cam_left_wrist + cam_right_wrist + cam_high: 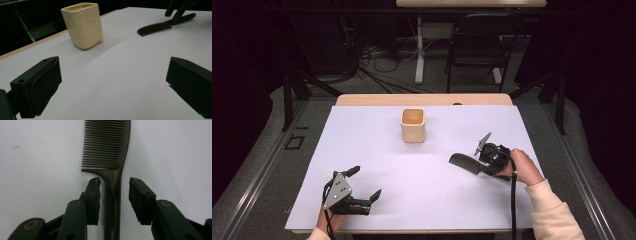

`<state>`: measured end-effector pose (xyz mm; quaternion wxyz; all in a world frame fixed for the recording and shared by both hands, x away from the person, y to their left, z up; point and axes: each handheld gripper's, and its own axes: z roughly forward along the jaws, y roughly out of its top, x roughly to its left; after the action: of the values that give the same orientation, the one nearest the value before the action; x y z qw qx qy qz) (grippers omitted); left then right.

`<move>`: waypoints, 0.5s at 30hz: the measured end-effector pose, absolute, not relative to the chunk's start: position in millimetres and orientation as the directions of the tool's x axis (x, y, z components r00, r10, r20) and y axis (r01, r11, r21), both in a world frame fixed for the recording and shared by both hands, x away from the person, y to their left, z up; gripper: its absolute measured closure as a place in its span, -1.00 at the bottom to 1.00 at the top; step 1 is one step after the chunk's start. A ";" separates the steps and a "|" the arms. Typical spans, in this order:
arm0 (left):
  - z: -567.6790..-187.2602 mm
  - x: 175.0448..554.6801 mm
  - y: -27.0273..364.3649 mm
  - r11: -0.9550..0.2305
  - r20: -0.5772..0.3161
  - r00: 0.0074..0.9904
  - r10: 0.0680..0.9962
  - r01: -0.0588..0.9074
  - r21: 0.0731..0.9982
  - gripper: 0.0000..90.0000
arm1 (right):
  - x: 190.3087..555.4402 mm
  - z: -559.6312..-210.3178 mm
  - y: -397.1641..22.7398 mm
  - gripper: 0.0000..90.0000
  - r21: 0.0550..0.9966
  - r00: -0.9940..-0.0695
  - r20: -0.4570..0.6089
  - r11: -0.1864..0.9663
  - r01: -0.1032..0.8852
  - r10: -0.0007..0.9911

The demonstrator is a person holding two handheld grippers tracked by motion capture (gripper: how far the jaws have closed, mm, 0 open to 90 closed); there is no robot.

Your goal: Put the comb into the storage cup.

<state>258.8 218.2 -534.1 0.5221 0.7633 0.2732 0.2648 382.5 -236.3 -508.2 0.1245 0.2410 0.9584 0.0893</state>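
Straddling the comb (113, 157) handle where it lies flat on the bench (412, 200), the right tool (115, 185) stands part-open, pads clear of it. Closing squarely onto the handle should keep it from twisting. The left tool (112, 82) rests wide open, empty, facing the cup (83, 25).

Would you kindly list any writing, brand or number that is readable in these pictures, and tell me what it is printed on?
"Creativ": pale lettering running along the handle of the dark comb, cut off by the bottom edge of the right gripper view, so the word may go on.
The cream cup bears no writing on the sides that show.
Nothing else readable.
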 end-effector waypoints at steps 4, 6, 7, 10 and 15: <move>-534.1 258.9 218.4 -0.302 0.117 0.707 0.697 0.142 0.943 -1.00 | 383.1 -513.8 -232.9 0.44 0.216 -0.858 -0.192 0.874 0.436 0.476; -533.7 258.8 218.6 -0.306 0.124 0.707 0.696 0.136 0.942 -1.00 | 384.0 -515.8 -231.9 0.46 0.207 -0.862 -0.199 0.880 0.428 0.466; -533.7 258.9 218.6 -0.306 0.124 0.707 0.697 0.136 0.942 -1.00 | 384.6 -515.4 -231.1 0.47 0.179 -0.863 -0.199 0.883 0.433 0.464; -534.0 258.9 218.4 -0.304 0.121 0.706 0.698 0.139 0.942 -1.00 | 385.1 -518.2 -230.4 0.48 0.183 -0.861 -0.197 0.880 0.438 0.470; -533.6 258.7 218.5 -0.307 0.127 0.706 0.697 0.134 0.942 -1.00 | 387.6 -522.9 -228.7 0.50 0.160 -0.861 -0.204 0.883 0.441 0.466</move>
<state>258.7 218.5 -533.6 0.5216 0.7623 0.2724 0.2695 387.6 -228.7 -522.9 0.1193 0.2355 0.9630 0.0541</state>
